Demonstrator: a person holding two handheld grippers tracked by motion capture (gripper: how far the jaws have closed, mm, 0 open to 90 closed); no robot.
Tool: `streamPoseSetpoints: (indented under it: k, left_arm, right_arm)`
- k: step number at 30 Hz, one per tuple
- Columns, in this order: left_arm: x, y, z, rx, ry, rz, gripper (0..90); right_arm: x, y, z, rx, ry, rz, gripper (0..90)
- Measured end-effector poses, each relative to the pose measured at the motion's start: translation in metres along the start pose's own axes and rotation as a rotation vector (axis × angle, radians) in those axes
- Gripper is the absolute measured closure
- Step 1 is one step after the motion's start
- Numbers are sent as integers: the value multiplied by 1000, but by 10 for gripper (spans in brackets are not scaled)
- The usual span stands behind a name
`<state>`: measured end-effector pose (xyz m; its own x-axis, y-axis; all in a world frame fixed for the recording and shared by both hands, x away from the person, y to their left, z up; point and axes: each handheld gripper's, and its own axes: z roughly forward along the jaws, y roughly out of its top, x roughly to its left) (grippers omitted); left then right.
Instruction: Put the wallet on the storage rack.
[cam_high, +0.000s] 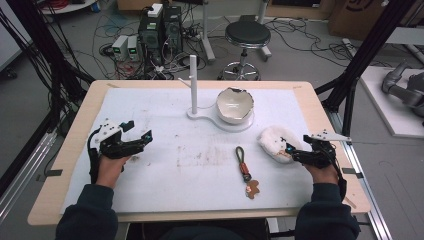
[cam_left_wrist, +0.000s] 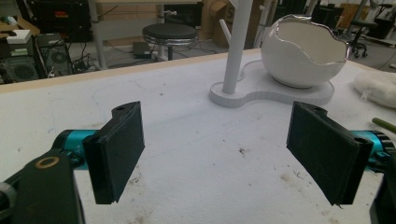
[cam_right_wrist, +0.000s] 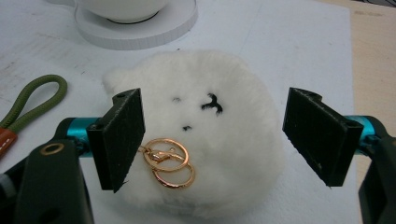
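A white fluffy plush (cam_high: 272, 140) with a small stitched face lies right of centre on the white mat, and two gold rings (cam_right_wrist: 169, 164) rest on its near side. My right gripper (cam_high: 298, 145) stands open with its jaws either side of the plush (cam_right_wrist: 219, 154), pads not pressing it. A keychain with a green cord loop (cam_high: 242, 156) and a gingerbread charm (cam_high: 253, 188) lies in the middle. My left gripper (cam_high: 140, 130) is open over bare mat at the left, nothing between its pads (cam_left_wrist: 119, 149).
A white eggshell-shaped bowl (cam_high: 234, 105) sits on a white stand base (cam_high: 239, 126) with an upright post (cam_high: 193, 80) at the back centre. A black stool (cam_high: 247, 35), computers and cables stand on the floor beyond the table's wooden edge (cam_high: 75, 120).
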<state>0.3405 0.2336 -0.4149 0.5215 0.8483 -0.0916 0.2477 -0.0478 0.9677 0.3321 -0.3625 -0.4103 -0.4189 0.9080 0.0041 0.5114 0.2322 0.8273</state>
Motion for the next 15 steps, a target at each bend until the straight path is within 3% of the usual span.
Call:
streamPoseSetpoints:
  k: [5, 11, 13, 15]
  left_arm:
    - [1, 0, 0, -8, 16, -6, 193]
    - [0, 0, 2, 3, 20, -9, 193]
    - [-1, -1, 3, 13, 3, -16, 193]
    - [-3, -2, 5, 25, -14, -25, 193]
  right_arm:
    - [-2, -1, 1, 11, -14, -1, 212]
    - [-11, -5, 10, 60, -71, 57, 213]
    - [-12, -7, 14, 92, -82, 79, 217]
    - [-12, -8, 16, 119, -102, 71, 255]
